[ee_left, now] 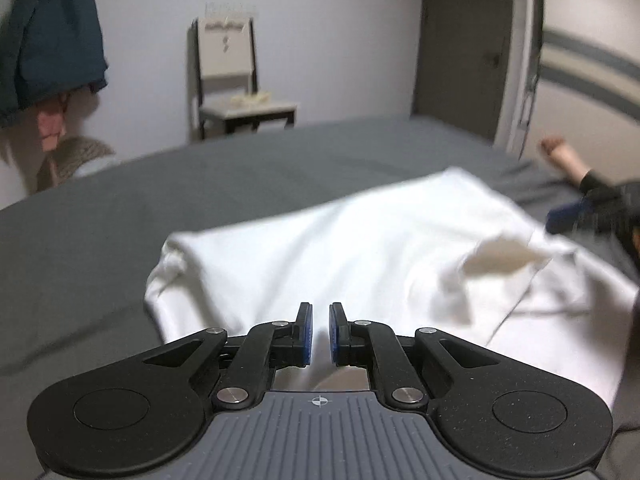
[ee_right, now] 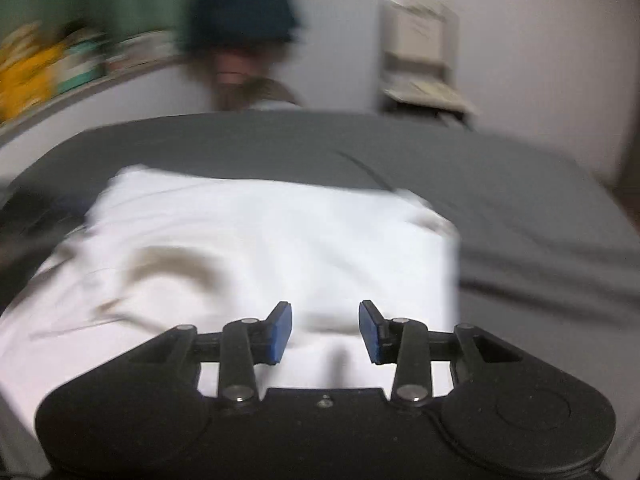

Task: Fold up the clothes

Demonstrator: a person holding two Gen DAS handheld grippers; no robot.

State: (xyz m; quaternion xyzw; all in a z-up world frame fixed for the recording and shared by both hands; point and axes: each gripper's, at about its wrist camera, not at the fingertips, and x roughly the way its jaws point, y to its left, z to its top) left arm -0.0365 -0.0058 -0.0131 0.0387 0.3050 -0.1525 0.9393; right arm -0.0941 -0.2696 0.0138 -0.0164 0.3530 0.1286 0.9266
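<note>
Left gripper [ee_left: 319, 334], low centre of its view, has its blue pads drawn nearly together; a narrow gap shows white between them, and I cannot tell whether cloth is pinched. Right gripper [ee_right: 325, 330], low centre of its blurred view, stands released with nothing between its pads. White garment [ee_left: 360, 248] lies rumpled on the grey bed [ee_left: 120, 208], spreading from under both grippers toward mid-frame. Another hand [ee_left: 560, 156] shows at the right edge.

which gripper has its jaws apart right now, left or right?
The right gripper: its blue pads stand clearly apart over the white garment, nothing between them. The left gripper has its pads nearly together, only a narrow slit left.
</note>
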